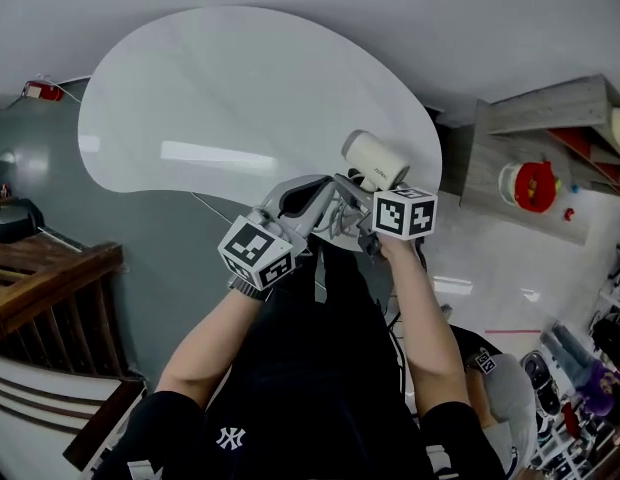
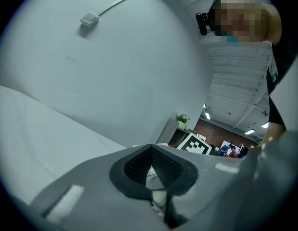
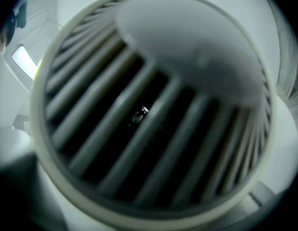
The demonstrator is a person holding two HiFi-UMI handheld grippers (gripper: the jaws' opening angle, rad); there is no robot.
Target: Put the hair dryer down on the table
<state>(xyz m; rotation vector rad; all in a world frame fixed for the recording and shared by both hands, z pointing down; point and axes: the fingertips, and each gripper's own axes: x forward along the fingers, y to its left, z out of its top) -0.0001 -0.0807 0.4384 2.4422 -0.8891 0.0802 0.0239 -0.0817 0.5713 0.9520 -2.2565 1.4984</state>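
Where the head view looks down along both forearms, the right claw has the white hair dryer directly in front of it. The barrel points away from the claw and sits over the near edge of the pale table; whether the dryer touches the top I cannot tell. The left claw reaches in from the right claw's left, its grey tips near the dryer.

From the left gripper view, the left claw has its jaws drawn together, dark meshed pads meeting in a V. Only a pale sliver I cannot identify shows in the slit nearer the camera. The table lies below and left of it, and the other claw's marker cube sits beyond to the right.

In the right gripper view, the hair dryer fills everything ahead. Its slatted round end faces the camera and hides the jaws, which are held apart by the barrel they grip.
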